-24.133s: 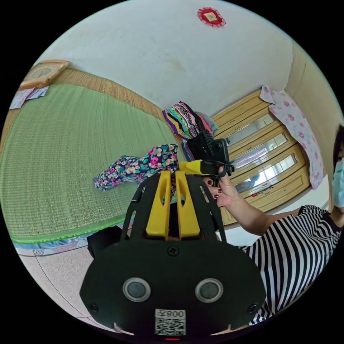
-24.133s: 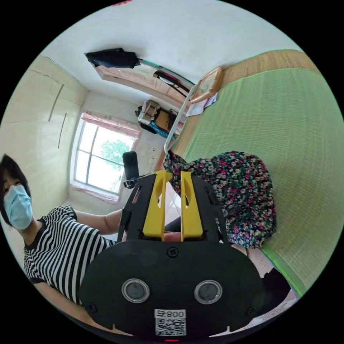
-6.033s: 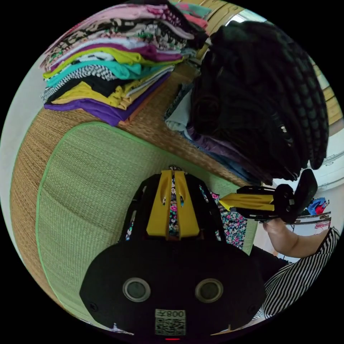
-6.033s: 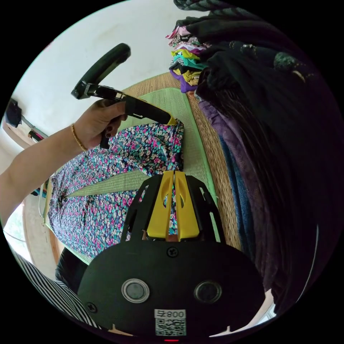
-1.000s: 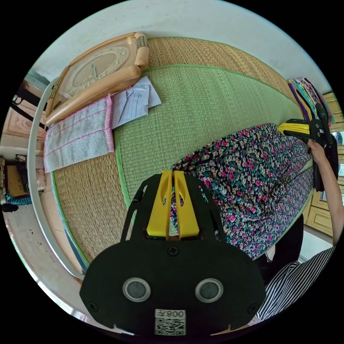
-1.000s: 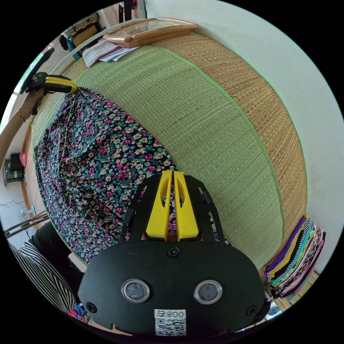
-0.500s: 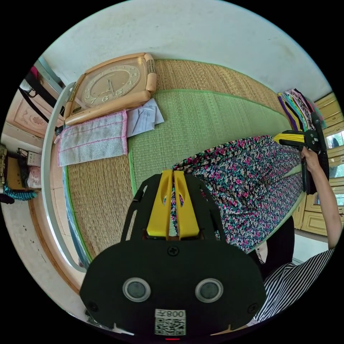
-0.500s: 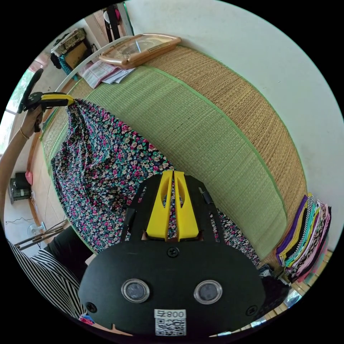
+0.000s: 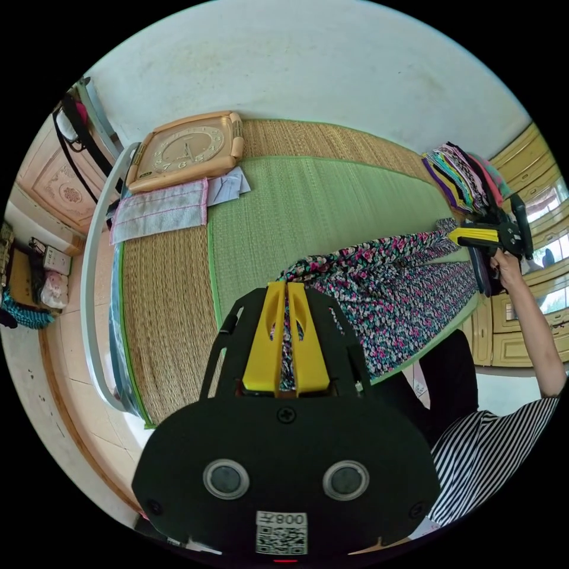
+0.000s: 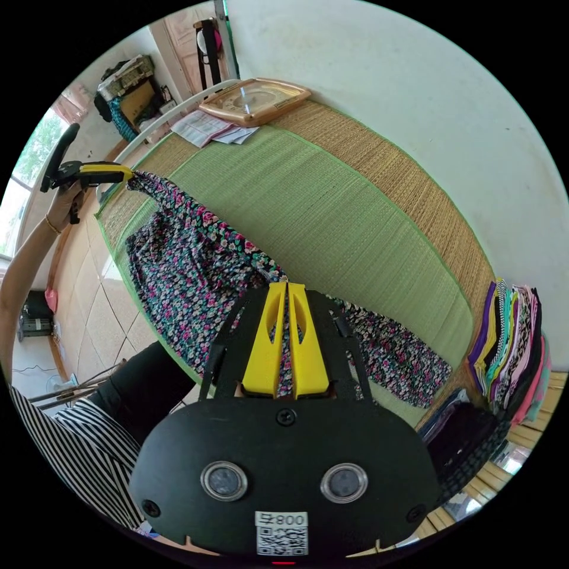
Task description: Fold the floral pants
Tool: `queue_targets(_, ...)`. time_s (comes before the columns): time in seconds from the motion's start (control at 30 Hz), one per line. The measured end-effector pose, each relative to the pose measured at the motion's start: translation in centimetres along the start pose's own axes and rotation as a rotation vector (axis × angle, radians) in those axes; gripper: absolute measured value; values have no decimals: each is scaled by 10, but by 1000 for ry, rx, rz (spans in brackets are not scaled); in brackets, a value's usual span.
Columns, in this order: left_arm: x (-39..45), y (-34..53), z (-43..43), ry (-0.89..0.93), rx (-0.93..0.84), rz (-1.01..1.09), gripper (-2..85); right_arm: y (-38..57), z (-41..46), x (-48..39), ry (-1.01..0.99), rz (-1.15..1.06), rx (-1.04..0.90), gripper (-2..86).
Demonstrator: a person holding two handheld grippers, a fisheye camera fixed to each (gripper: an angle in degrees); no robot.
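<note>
The floral pants [image 9: 391,284] hang stretched between my two grippers above the green mat [image 9: 308,195], their lower part still resting on it near the bed's edge. My left gripper [image 9: 287,285] is shut on one end of the lifted edge. My right gripper [image 10: 287,286] is shut on the other end. In the left gripper view the right gripper [image 9: 451,236] shows at the far right, held by a hand. In the right gripper view the pants [image 10: 189,261] run up to the left gripper [image 10: 131,172], and a loose part of them [image 10: 409,355] trails on the mat.
A clock [image 9: 184,151], a pink-edged towel [image 9: 160,210] and papers [image 9: 228,186] lie at the mat's far end. A stack of folded clothes [image 10: 510,338] and a dark pile [image 10: 462,450] sit at the other end. The person in a striped shirt [image 9: 492,456] stands by the bed's edge.
Both grippers have risen and drawn back toward the person, lifting the pants' held edge off the mat. Less of the fabric lies spread on the mat.
</note>
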State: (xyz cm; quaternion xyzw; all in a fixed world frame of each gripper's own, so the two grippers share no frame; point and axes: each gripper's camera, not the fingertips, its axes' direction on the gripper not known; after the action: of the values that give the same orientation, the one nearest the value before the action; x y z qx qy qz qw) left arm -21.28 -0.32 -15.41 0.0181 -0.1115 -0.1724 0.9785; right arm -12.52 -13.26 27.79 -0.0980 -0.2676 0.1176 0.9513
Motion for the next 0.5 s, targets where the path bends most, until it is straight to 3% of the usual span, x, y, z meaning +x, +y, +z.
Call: queue_targets(0.5, 39, 101, 44, -121, -114, 102, 4, 129, -31, -111, -43, -42, -63, 1)
